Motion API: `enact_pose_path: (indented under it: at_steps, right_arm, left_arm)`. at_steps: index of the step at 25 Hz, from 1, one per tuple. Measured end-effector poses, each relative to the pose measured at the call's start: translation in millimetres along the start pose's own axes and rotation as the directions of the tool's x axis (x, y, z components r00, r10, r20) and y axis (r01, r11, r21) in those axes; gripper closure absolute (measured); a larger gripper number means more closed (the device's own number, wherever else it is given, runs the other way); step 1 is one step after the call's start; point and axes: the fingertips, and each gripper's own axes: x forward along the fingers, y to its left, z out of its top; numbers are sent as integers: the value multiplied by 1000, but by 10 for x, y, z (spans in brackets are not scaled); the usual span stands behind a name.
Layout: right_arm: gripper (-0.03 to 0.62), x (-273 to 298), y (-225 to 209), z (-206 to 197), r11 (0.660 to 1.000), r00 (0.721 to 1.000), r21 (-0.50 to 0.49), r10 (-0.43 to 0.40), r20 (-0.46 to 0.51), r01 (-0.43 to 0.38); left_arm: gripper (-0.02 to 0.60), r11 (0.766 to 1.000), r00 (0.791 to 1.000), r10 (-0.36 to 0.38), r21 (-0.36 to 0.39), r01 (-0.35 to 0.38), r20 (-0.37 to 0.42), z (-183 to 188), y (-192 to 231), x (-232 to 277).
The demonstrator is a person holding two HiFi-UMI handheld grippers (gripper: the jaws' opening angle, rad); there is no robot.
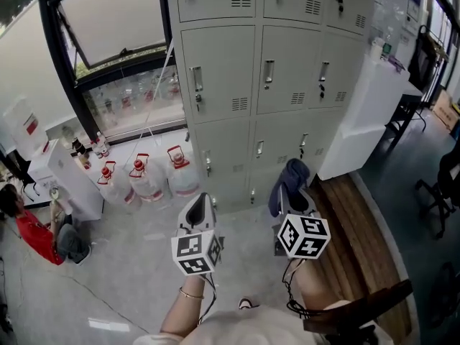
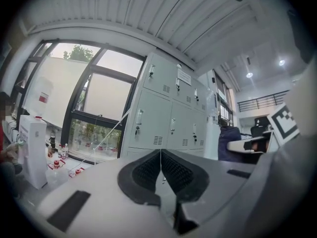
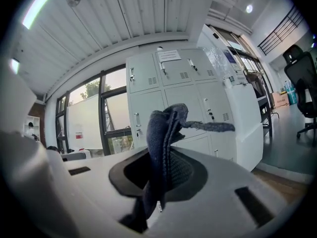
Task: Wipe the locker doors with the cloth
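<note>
Navy cloth is clamped between the jaws of the right gripper, bunched into an upright fold with one loose corner trailing to the side; in the head view it hangs in front of the lower locker doors and appears to be clear of them, so wiping has not yet begun. The left gripper is held beside it with its jaws pressed together and nothing between them. For a clean pass, bring the right gripper forward until the projecting fold, not the jaw tips, meets the grey metal panel. Apply light, even pressure and work each door in overlapping strokes, top row first. Steer around the latch handles and the vent slots, where the trailing corner is likely to snag. Keep the left gripper clear of the stroke path.
</note>
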Motion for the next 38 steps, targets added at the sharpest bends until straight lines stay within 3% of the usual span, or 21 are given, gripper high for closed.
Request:
enact_pose_path:
  at_steps: [7,16,30,38]
  right_arm:
    - [548,611,-312,28,999,999,-12,33,-25,-33]
    - [548,1300,-546,-20,998,997,15,54,-49,-53]
    - [548,2732,-1025,-47,996,992,-40,82,-92,-86]
    - [548,3272,-1341,-179,996,987,-5,83,-137,-84]
  left_arm:
    - [572,1000,1000,31,-6,-31,0,-21,-32,647]
    - [572,999,996,46,12,-45,-72,-219,2,1239]
    - [572,998,998,54,-37,-55,-38,-213,174,2923]
    - [572,996,994,74,-39,-77,-80,-364,181,3562]
